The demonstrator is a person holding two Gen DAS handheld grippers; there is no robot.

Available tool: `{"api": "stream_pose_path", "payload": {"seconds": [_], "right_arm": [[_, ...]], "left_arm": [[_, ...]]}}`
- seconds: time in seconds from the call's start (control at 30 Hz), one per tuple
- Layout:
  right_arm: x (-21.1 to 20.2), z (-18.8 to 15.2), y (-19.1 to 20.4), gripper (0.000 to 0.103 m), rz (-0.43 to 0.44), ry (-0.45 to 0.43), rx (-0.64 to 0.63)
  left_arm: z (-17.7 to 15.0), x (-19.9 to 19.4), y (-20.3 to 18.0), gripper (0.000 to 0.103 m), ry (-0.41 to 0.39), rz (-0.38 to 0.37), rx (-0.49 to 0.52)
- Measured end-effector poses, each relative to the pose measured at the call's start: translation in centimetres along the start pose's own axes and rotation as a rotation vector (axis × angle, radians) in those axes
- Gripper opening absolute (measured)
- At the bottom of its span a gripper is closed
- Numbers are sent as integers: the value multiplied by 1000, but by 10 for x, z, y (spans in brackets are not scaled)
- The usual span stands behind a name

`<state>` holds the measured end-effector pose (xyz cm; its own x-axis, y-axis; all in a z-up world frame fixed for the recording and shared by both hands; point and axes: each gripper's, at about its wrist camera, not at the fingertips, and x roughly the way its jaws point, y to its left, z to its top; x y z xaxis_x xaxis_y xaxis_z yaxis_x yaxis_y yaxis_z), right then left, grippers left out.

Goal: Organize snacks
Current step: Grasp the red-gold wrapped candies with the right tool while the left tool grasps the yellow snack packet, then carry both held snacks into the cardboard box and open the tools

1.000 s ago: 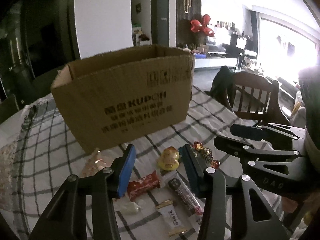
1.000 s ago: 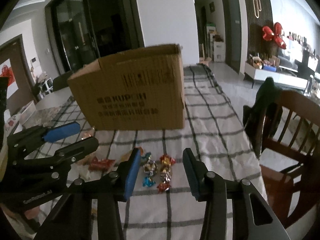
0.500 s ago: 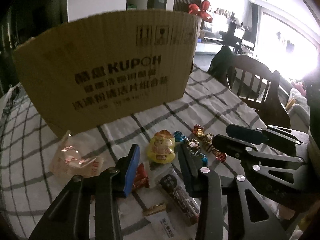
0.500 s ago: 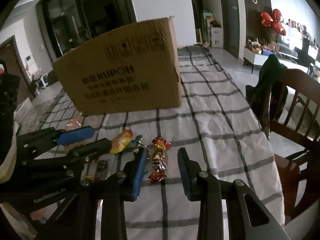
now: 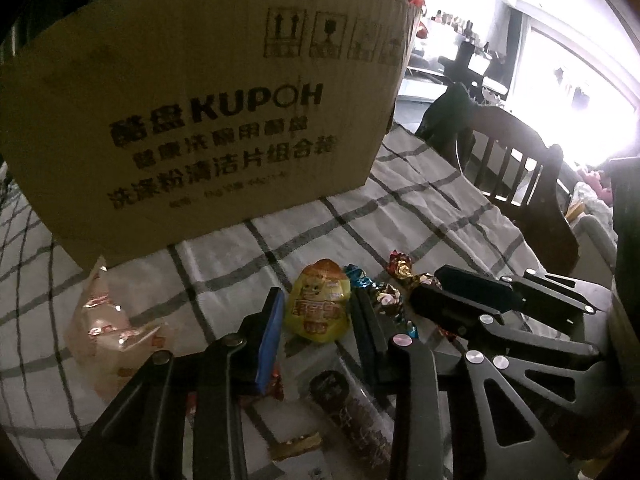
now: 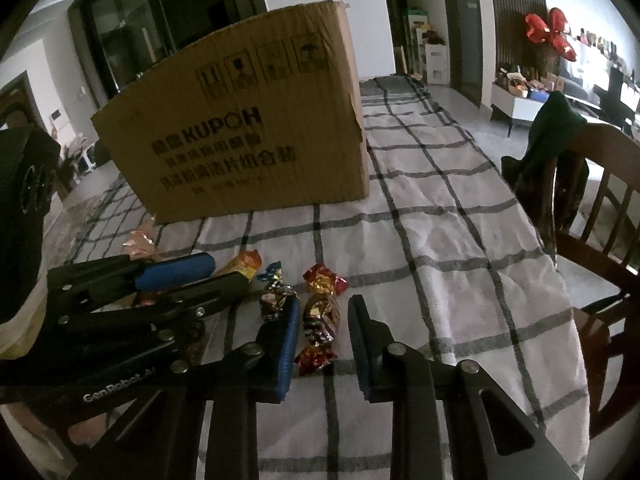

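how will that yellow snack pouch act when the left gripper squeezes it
The yellow pouch looks puffy and glossy, so it will probably give and may slip between the open left gripper fingers. It seems light, likely to skid on the tablecloth if nudged.

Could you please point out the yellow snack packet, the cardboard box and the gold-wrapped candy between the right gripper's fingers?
yellow snack packet (image 5: 318,306): left wrist view, printed front.
cardboard box (image 6: 240,136): right wrist view, lettered side.
gold-wrapped candy (image 6: 320,312): right wrist view, foil body.

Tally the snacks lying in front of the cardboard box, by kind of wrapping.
Foil twist candies: 4
Yellow packet: 1
Clear bag: 1
Dark stick packet: 1
Red wrapper, partly covered: 1
Small sachet: 1
Total: 9 in view; others may be hidden.
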<state>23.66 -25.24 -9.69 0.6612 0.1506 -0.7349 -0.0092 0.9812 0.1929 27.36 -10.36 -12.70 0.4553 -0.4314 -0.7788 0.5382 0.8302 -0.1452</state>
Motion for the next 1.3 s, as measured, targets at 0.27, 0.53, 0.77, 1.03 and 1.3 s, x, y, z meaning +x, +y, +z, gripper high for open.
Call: {"api": "stream_pose_path", "payload": {"seconds": [0.27,0.53,0.77,1.03,1.3], "right_arm": [[4,0,0,20,11,7,13],[3,0,-2,19,15,-1,24],[-4,2,-1,19,22,-18,25],[-20,8,6,19,30,-53,13],[-43,20,14,19,51,-111,-3]], "left_arm": [[2,6,-1,31,13,-12,-17],[3,0,-5,23,-16,18,-2],[3,-6,-5,18,-36,32,-5],[4,-26,-8,16,-74,39,-11],[10,-60,-12,16,-145,48,-17]]}}
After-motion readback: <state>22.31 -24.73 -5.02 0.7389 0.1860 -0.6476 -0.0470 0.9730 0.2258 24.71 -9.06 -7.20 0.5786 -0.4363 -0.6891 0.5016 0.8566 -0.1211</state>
